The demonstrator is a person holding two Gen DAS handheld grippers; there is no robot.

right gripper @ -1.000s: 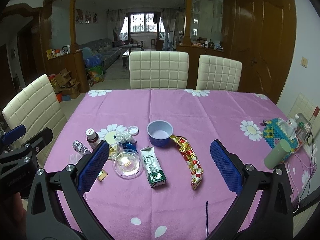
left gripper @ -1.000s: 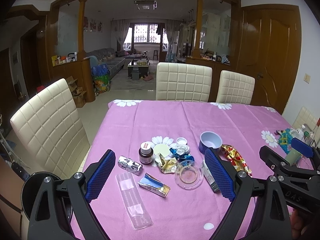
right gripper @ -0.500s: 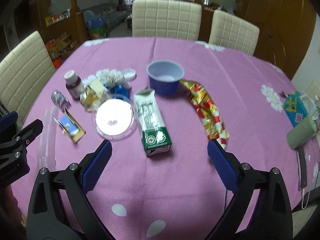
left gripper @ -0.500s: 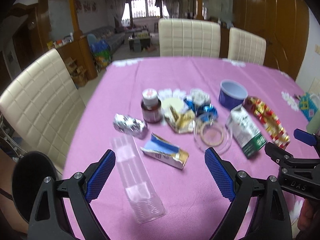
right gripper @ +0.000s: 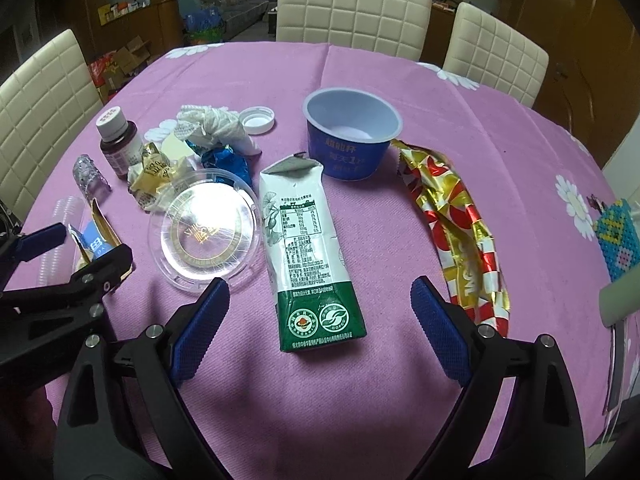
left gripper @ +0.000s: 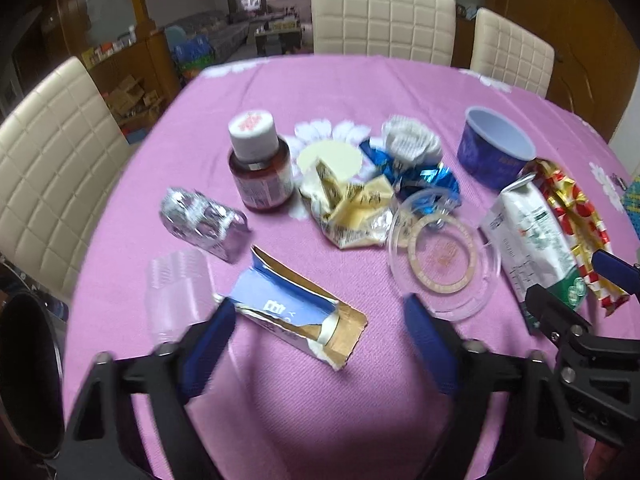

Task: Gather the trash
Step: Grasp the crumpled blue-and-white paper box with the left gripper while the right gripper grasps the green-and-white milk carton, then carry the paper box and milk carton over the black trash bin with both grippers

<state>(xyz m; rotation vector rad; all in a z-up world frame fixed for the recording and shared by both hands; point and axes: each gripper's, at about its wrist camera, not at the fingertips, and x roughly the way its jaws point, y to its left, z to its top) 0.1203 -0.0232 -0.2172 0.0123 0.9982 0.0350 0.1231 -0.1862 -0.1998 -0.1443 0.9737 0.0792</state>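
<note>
Trash lies on the pink tablecloth (left gripper: 320,400). My left gripper (left gripper: 316,320) is open and empty, straddling a torn blue-and-tan carton (left gripper: 296,308). Near it lie a clear plastic cup stack (left gripper: 176,288), a silver foil wrapper (left gripper: 200,220), a brown bottle (left gripper: 258,164), crumpled yellow wrappers (left gripper: 352,208) and a clear round lid (left gripper: 444,256). My right gripper (right gripper: 320,320) is open and empty, straddling the near end of a flattened white-and-green milk carton (right gripper: 308,256). A blue cup (right gripper: 352,132) and a gold-red wrapper (right gripper: 460,224) lie beyond and to its right.
Cream chairs stand at the far side (right gripper: 352,4) and the left (left gripper: 52,160). A beaded box (right gripper: 616,236) and a pale green cylinder (right gripper: 620,296) sit at the right edge. A dark round object (left gripper: 28,372) is at lower left.
Both grippers have moved forward and down toward the table. The left has come over the torn carton, the right over the milk carton. Both stay open.
</note>
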